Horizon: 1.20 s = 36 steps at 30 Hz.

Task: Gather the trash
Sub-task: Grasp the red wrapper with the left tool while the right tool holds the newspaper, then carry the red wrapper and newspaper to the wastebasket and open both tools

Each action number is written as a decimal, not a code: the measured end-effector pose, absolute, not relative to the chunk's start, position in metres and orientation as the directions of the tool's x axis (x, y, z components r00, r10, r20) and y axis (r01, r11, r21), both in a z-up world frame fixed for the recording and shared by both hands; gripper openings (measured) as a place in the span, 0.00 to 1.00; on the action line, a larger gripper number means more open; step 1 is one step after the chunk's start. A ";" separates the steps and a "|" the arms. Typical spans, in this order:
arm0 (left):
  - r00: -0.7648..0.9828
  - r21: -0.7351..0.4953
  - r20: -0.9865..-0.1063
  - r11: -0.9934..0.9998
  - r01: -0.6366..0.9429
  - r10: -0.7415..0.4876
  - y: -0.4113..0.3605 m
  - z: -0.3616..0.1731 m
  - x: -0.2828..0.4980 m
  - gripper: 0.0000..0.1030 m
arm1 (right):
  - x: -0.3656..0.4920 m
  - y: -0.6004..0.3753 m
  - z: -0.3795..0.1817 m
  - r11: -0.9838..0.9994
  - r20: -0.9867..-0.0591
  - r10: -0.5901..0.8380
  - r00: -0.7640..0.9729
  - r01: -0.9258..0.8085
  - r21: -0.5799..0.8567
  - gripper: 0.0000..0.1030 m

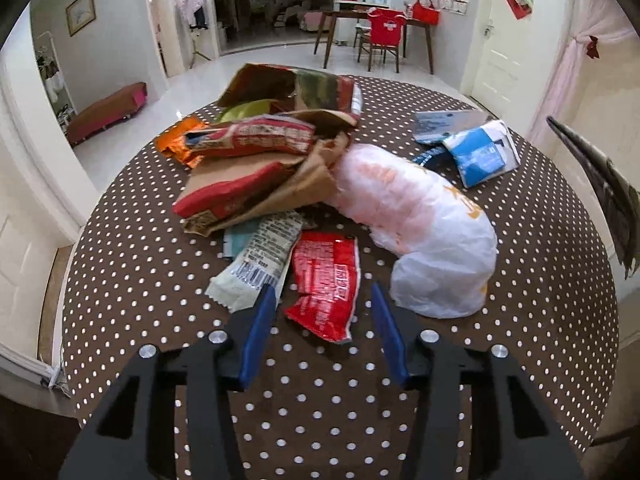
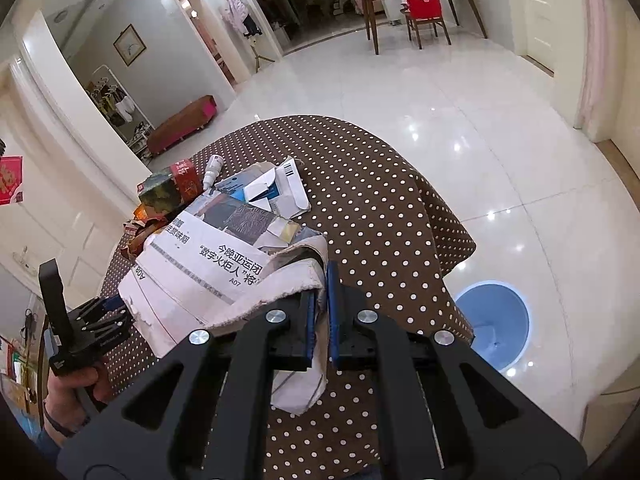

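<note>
In the left wrist view, a pile of trash lies on the brown polka-dot table (image 1: 160, 320): a red wrapper (image 1: 326, 284), a pale barcode wrapper (image 1: 256, 264), a white plastic bag (image 1: 424, 236), red snack packets (image 1: 248, 140) and blue-white cartons (image 1: 480, 152). My left gripper (image 1: 324, 296) is open, its blue fingers on either side of the red wrapper's near end. In the right wrist view, my right gripper (image 2: 322, 280) is shut on a crumpled newspaper (image 2: 208, 264) and holds it above the table. The newspaper's edge also shows in the left wrist view (image 1: 600, 184).
A blue bin (image 2: 492, 328) stands on the white tiled floor to the right of the table. A small white bottle (image 2: 212, 170) and a printed box (image 2: 168, 188) lie at the table's far side. The left gripper's handle (image 2: 76, 320) is at lower left.
</note>
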<state>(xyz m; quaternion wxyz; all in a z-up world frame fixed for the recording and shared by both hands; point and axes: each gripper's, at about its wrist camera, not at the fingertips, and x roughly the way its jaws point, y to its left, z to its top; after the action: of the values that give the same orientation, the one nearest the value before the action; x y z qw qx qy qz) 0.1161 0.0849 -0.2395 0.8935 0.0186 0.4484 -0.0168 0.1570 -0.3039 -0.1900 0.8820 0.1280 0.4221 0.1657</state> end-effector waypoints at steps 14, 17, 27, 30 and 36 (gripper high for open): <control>0.636 -0.083 -0.762 0.993 0.087 -0.120 0.082 -0.212 0.084 0.24 | 0.154 -0.320 -0.177 0.912 -0.670 0.391 0.631 -0.168 0.375 0.06; 0.674 -0.092 -0.728 0.992 0.091 -0.129 0.076 -0.192 0.079 0.24 | 0.152 -0.326 -0.176 0.912 -0.661 0.385 0.644 -0.156 0.380 0.06; 0.714 -0.122 -0.636 0.952 0.281 -0.293 -0.012 -0.147 0.108 0.24 | 0.148 -0.385 -0.165 0.928 -0.635 0.290 0.716 -0.050 0.368 0.06; 0.698 -0.125 -0.622 0.924 0.360 -0.356 -0.054 -0.141 0.124 0.24 | 0.147 -0.417 -0.170 0.932 -0.644 0.230 0.730 0.025 0.360 0.06; 0.628 -0.141 -0.629 0.862 0.487 -0.458 -0.127 -0.145 0.151 0.24 | 0.149 -0.469 -0.199 0.920 -0.699 0.137 0.702 0.171 0.352 0.06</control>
<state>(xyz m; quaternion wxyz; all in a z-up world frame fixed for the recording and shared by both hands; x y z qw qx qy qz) 0.1508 -0.1267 -0.1450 0.9020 0.0211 0.3427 -0.2617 0.1486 -0.4693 -0.1990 0.9006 0.1997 0.3859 -0.0096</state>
